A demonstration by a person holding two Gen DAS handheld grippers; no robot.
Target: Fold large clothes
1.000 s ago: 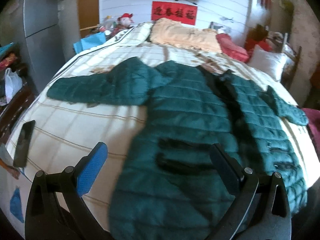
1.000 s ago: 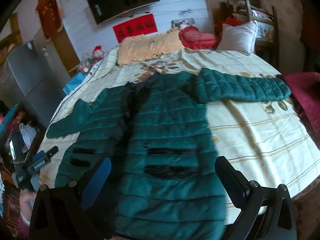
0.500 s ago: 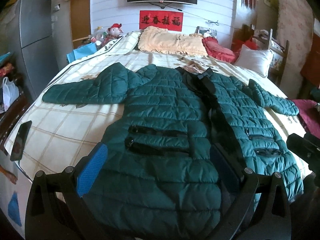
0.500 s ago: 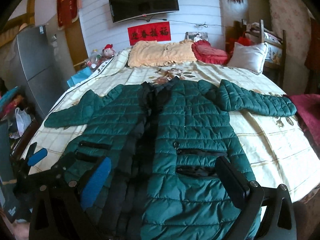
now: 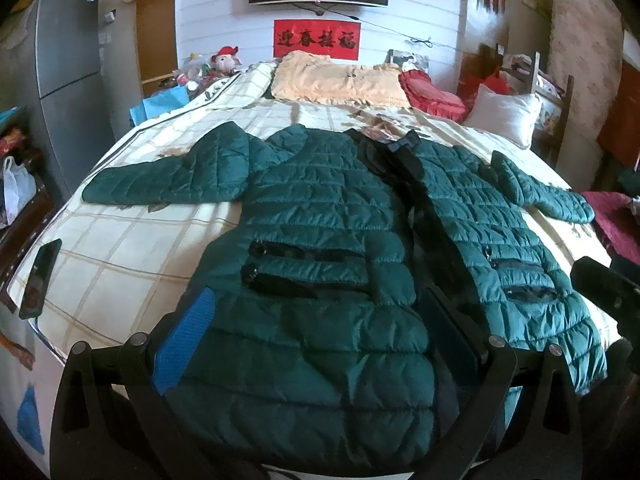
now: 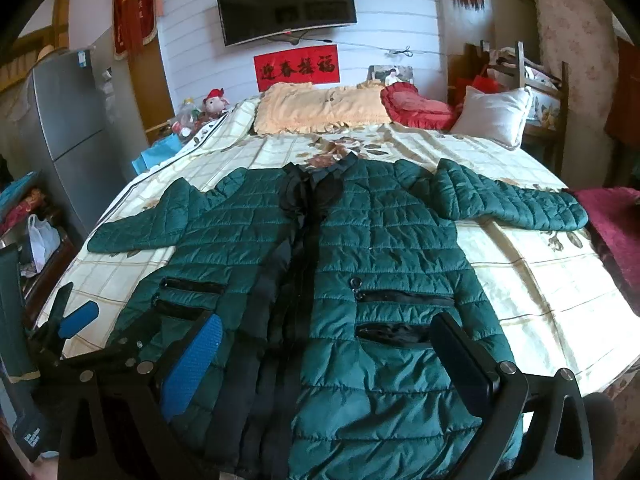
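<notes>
Left wrist view: a green quilted jacket (image 5: 320, 248) lies front-up and spread flat across the middle of the frame on a bed (image 5: 120, 264) with a cream checked cover. Its front is open along a dark centre strip. One sleeve reaches to the left of the frame, the other to the right. The collar points to the top of the frame, the hem to the bottom. The left gripper (image 5: 320, 344) stands at the bottom of the frame, over the hem area, jaws spread wide, nothing between them; contact with the cloth cannot be told. A dark phone (image 5: 40, 274) lies at the left edge of the bed. A yellow pillow (image 5: 340, 82), a red cushion (image 5: 432, 94) and a white pillow (image 5: 502, 116) sit at the top of the bed.

Right wrist view: the jacket (image 6: 380, 248) fills the centre, both sleeves out to the sides. The right gripper (image 6: 324, 354) sits at the bottom, jaws apart and empty, above the lower front panel. The left gripper (image 6: 76, 318) shows at lower left, beside the hem corner. A television (image 6: 286, 2) hangs on the wall at the top of the frame
</notes>
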